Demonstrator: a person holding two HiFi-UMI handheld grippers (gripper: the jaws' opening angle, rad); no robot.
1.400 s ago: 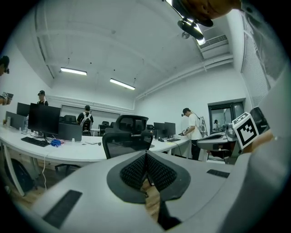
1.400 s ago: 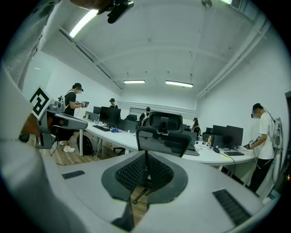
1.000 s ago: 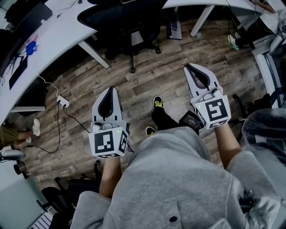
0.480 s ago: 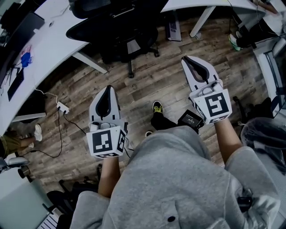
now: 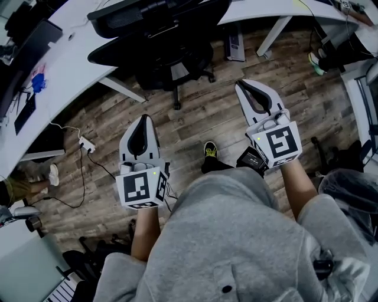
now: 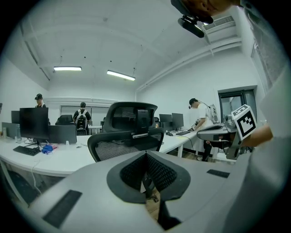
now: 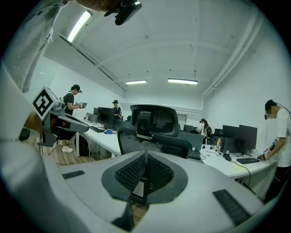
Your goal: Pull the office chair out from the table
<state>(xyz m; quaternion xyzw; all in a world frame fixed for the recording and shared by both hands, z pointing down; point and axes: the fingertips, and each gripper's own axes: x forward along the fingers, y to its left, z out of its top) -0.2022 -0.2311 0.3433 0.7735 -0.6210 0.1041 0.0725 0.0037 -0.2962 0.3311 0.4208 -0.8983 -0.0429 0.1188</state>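
Ahead, the office chair [image 5: 155, 50] stands tucked against the counter [image 5: 71, 62], well apart from me. My left hand-held gripper [image 5: 143, 121] and right hand-held gripper [image 5: 250, 88], jaws pressed together and holding nothing, point toward its backrest, presumably lined up for reaching it.

Clear passage: a strip of bare wood-plank floor [image 5: 198, 115] runs from the left gripper [image 5: 144, 118] and right gripper [image 5: 244, 87], both closed and empty, to the black mesh-backed office chair [image 5: 159, 44]. The chair's back faces this strip, unobstructed. Its front is tucked against the edge of the white curved desk [image 5: 77, 47].

Obstructions:
- A white slanted desk leg [image 5: 121, 88] is just left of the chair base.
- A second white slanted leg [image 5: 273, 36] and a dark upright unit [image 5: 234, 42] stand to its right, under the edge of the white neighbouring desk [image 5: 260, 7].
- A white power strip with trailing cables [image 5: 87, 143] lies on the floor beyond the left gripper.
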